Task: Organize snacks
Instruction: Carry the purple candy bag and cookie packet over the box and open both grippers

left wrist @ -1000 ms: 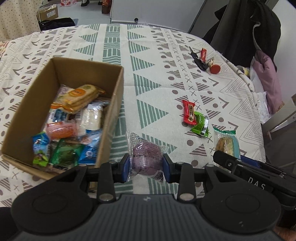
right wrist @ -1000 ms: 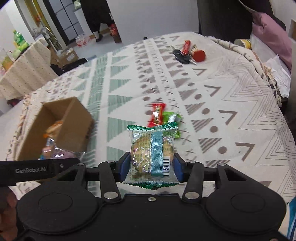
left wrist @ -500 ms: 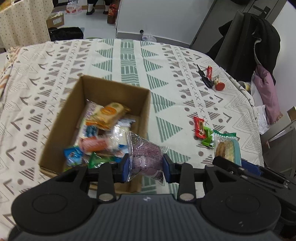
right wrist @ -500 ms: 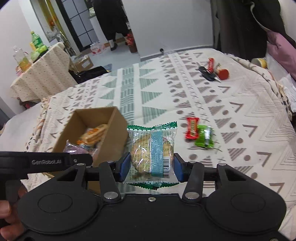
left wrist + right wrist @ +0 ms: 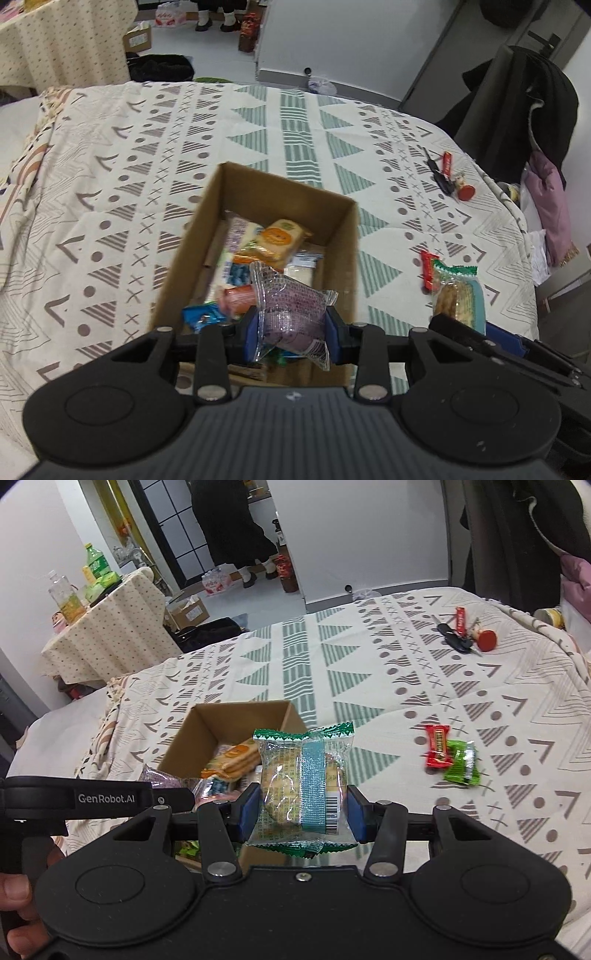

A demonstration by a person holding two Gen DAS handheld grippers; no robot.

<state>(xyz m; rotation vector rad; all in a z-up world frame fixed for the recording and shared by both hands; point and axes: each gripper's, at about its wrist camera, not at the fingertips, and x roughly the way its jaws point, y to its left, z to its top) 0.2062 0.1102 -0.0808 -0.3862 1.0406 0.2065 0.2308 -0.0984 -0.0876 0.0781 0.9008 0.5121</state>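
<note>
My left gripper (image 5: pixel 291 334) is shut on a clear packet with a purple snack (image 5: pixel 291 314), held above the near end of the open cardboard box (image 5: pixel 343 236). Several wrapped snacks (image 5: pixel 277 240) lie inside the box. My right gripper (image 5: pixel 301 812) is shut on a green-edged biscuit packet (image 5: pixel 304 782), raised just right of the box (image 5: pixel 199 731). A red candy (image 5: pixel 437 746) and a green candy (image 5: pixel 461 766) lie together on the patterned cloth to the right. The biscuit packet (image 5: pixel 458 291) also shows at the right of the left wrist view.
Keys with a red tag and a red round charm (image 5: pixel 465 635) lie at the far right of the cloth (image 5: pixel 351 664). A dark coat hangs on a chair (image 5: pixel 517 103) at the far right. A person (image 5: pixel 232 528) stands in the doorway beyond; a cloth-covered side table (image 5: pixel 103 627) holds bottles.
Both grippers rose and moved left with their packets. The purple snack now hangs over the box instead of beside it, and the biscuit packet has come closer to the box.
</note>
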